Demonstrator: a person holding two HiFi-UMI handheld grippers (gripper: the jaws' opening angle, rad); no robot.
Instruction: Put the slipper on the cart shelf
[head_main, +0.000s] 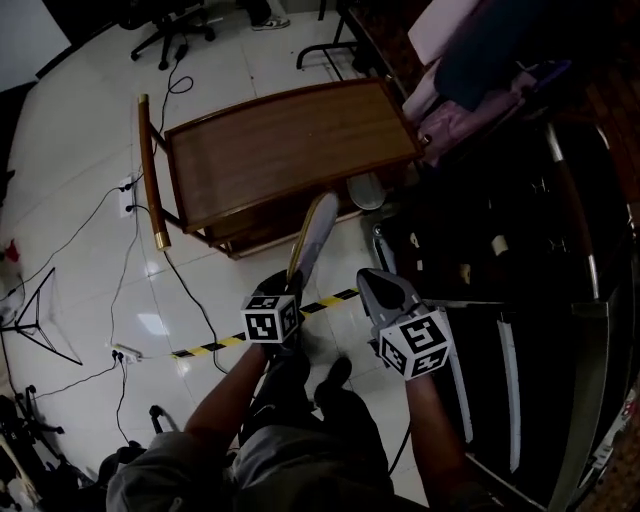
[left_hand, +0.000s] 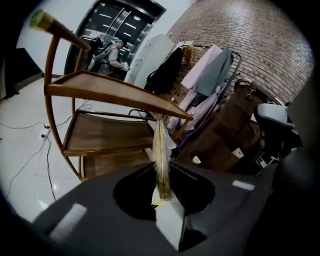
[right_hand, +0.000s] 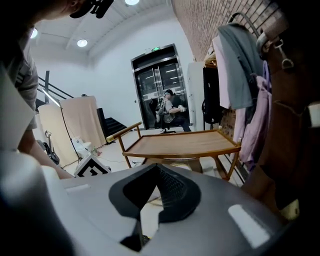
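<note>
White floor tiles (head_main: 90, 150) are gleaming around the wooden cart (head_main: 280, 140). I am gripping the slipper (head_main: 312, 235) by one end in my left gripper (head_main: 293, 283), edge-on and clear of the floor, its far end pointing at the cart's near corner. My right gripper (head_main: 368, 278) is hovering beside it, jaws together and empty.

Your slipper (left_hand: 161, 160) is wrapped in clear, glossy plastic film. The cart (head_main: 280, 140) is smooth varnished wood with a soft sheen, and its handle is tipped in brassy metal. The floor (head_main: 90, 150) is shiny white tile. The brick wall (left_hand: 240, 35) looks rough and matt.
</note>
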